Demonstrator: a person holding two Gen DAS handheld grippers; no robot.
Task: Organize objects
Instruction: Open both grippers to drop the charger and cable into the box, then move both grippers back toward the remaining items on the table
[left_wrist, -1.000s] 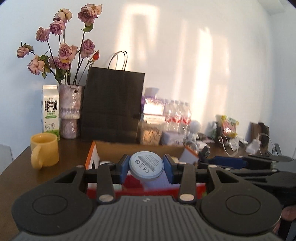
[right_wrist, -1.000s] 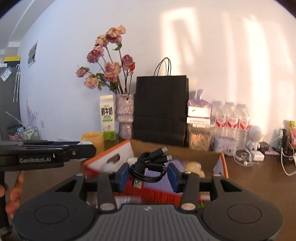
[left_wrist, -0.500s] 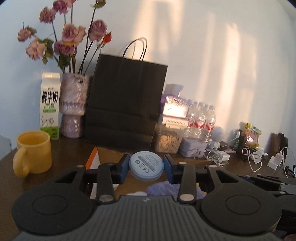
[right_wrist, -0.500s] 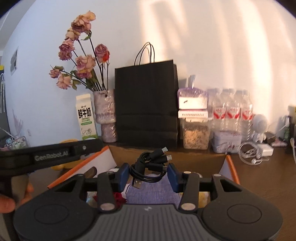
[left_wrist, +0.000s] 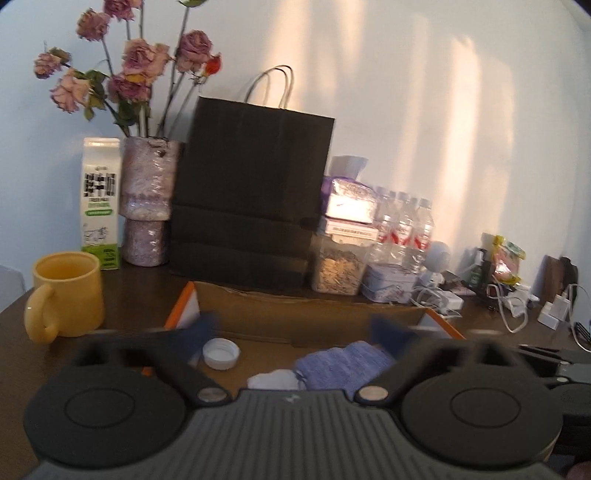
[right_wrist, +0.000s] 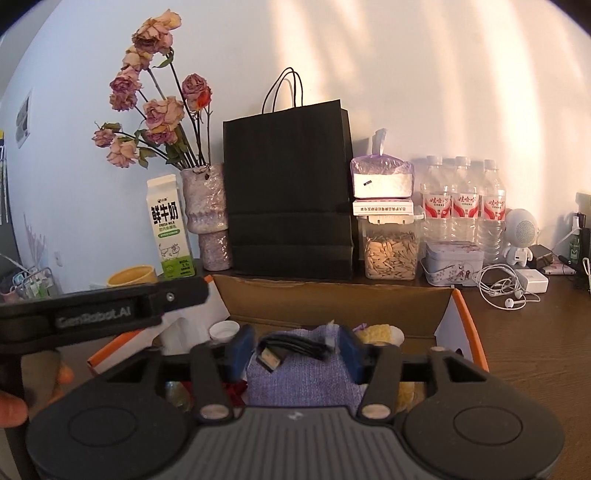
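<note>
At the left, your left gripper (left_wrist: 299, 328) was opening its jaws, wide and with nothing between them. The round disc it carried I could not see, so I cannot tell where it lay. The white cap (left_wrist: 221, 353) sat in the cardboard box (left_wrist: 314, 314). To the right, your right gripper (right_wrist: 293, 350) was opening too, the black cable (right_wrist: 291, 347) loose between the pads, over the purple cloth (right_wrist: 295, 384). Both drops seemed almost done.

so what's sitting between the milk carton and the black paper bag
A mottled purple vase of dried pink roses stands between the white-and-green milk carton and the black paper bag, close beside both. The right wrist view shows it sharply; the left wrist view agrees.
</note>
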